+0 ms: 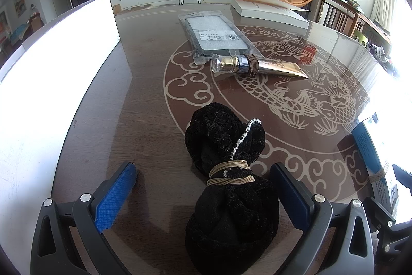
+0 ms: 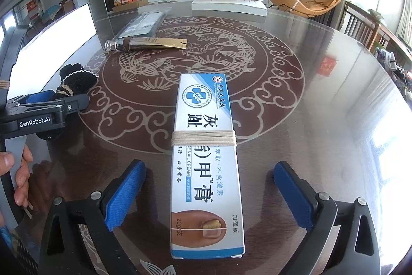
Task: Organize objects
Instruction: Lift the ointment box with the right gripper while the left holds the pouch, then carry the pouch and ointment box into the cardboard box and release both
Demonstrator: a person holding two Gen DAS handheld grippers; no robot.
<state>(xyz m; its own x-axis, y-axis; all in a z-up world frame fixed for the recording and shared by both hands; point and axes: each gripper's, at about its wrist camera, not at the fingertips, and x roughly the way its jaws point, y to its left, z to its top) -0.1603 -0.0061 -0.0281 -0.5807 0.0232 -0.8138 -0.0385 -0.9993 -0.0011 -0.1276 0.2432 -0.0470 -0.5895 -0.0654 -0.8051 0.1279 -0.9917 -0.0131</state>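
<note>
My left gripper (image 1: 203, 168) is open, and a black fuzzy cloth bundle (image 1: 226, 172) tied with tan cord lies on the table between its blue pads, closer to the right pad. I see no pad pressing on it. My right gripper (image 2: 209, 164) is also open. A blue-and-white nail cream box (image 2: 206, 159) wound with pale string lies lengthwise between its fingers, with a gap on each side. The right wrist view also catches the left gripper's body (image 2: 51, 105) at the left edge, with the black bundle (image 2: 77, 79) beyond it.
On the brown table with a fish pattern (image 1: 144, 94), farther out, lie a gold tube with a clear cap (image 1: 257, 65) and a plastic-bagged flat package (image 1: 216, 38). A white book-like box (image 1: 270, 12) sits at the far edge, a bright white panel (image 1: 51, 84) along the left. A hand (image 2: 15, 172) shows at left.
</note>
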